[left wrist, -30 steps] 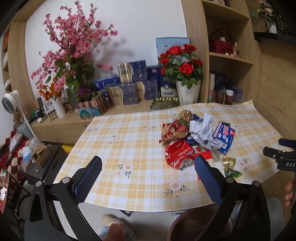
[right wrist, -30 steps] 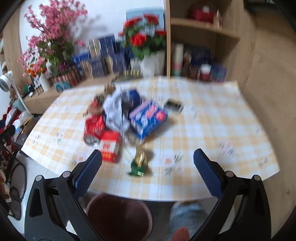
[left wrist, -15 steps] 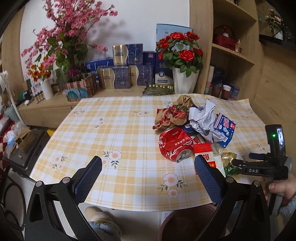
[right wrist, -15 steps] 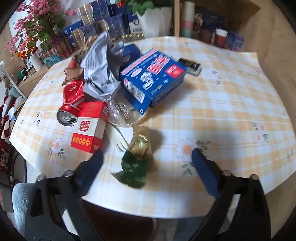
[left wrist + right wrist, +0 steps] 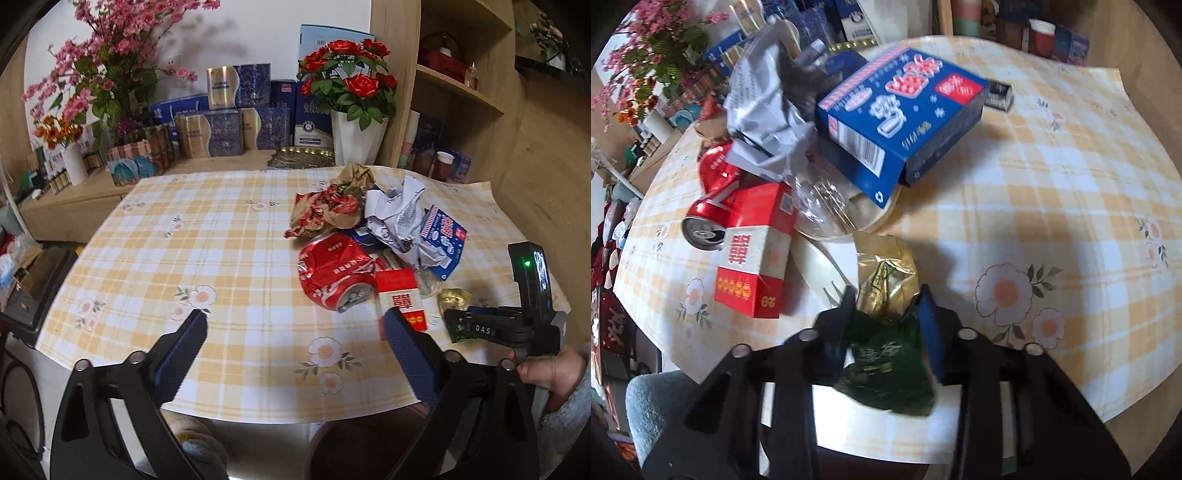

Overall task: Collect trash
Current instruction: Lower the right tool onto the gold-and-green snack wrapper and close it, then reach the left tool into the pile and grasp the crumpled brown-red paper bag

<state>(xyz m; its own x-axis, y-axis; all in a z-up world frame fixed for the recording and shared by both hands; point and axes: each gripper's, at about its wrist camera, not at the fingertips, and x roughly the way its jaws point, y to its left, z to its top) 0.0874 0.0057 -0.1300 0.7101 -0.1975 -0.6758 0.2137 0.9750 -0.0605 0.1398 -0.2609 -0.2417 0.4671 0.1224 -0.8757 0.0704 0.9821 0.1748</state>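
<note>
A pile of trash lies on the checked table (image 5: 221, 236): a crushed red can (image 5: 334, 271), a red and white box (image 5: 755, 251), a blue box (image 5: 905, 110), crumpled white paper (image 5: 761, 107) and a white plastic fork (image 5: 820, 264). My right gripper (image 5: 888, 297) is closed around a green and gold tea packet (image 5: 886, 328) at the table's near edge; it also shows in the left wrist view (image 5: 456, 299). My left gripper (image 5: 293, 330) is open and empty, above the table's near edge, left of the pile.
A brown bin (image 5: 369, 450) stands on the floor below the table's near edge. Flower vases (image 5: 356, 144) and stacked blue boxes (image 5: 236, 122) line the sideboard behind. Shelves (image 5: 458, 88) stand at the right. A small black box (image 5: 999, 95) lies behind the blue box.
My right gripper has moved down to the tea packet and closed around it. My left gripper has moved a little closer to the table and stayed open.
</note>
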